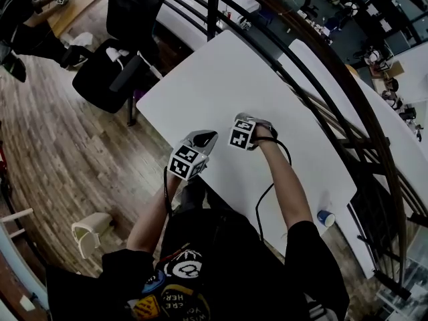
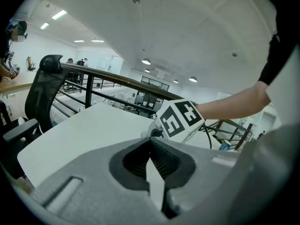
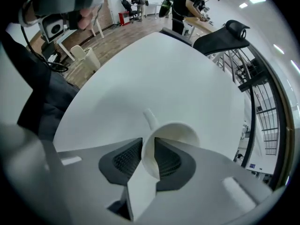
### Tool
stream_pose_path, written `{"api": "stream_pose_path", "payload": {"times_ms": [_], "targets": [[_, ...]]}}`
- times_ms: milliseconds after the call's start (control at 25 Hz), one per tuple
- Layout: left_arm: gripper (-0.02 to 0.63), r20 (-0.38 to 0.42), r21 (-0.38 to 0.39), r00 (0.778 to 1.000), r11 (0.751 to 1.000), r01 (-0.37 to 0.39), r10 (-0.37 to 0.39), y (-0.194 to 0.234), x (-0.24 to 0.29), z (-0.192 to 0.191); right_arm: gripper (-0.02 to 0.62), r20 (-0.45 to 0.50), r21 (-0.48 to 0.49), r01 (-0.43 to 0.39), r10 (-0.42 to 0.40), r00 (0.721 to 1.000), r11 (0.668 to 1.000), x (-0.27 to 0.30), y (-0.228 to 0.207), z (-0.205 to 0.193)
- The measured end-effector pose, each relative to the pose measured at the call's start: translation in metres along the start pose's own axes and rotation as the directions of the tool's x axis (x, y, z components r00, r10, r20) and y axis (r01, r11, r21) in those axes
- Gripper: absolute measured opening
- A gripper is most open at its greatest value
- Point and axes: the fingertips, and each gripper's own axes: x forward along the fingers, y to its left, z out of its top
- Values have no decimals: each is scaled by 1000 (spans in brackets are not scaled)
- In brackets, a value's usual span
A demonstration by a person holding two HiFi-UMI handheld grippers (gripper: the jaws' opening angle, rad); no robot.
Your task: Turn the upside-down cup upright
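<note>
Head view: both grippers side by side over near edge of white table (image 1: 281, 79); cup hidden under right gripper (image 1: 251, 134). Right gripper view alone shows cup (image 3: 180, 132): white, with handle, mouth facing camera, down at table; whether it rests there, cannot tell. Right jaws narrowly apart, pinching cup wall. Left gripper (image 2: 151, 142): jaws pressed together, empty.

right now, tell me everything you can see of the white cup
The white cup is plain and smooth, ceramic or plastic by its look, with a round rim and one handle sticking out on the far side. Its open mouth faces up into the right gripper view, so it seems upright on the white table; its base is hidden. The right gripper grips its near wall, one of the jaws inside the mouth, one outside. Nothing shows inside it.
</note>
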Motion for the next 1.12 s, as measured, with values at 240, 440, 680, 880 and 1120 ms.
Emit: {"api": "stream_pose_path", "payload": {"times_ms": [240, 440, 680, 880, 1120], "targets": [[5, 11, 24, 1000, 1000, 16, -16, 0, -6, 0, 95, 202, 194, 129, -168, 965, 973, -40, -3, 11], [5, 39, 97, 998, 994, -49, 45, -6, -19, 18, 3, 362, 639, 110, -424, 830, 761, -107, 4, -18], [5, 144, 126, 986, 987, -101, 83, -44, -44, 32, 2, 460, 876, -375, -759, 461, 303, -205, 50, -78], [5, 250, 115, 960, 980, -162, 129, -100, -71, 39, 2, 392, 885, -383, -868, 306, 264, -254, 113, -118], [5, 299, 95, 928, 960, -262, 224, -161, -115, 19, 2, 422, 894, -290, -859, 290, 341, -280, 186, -128]]}}
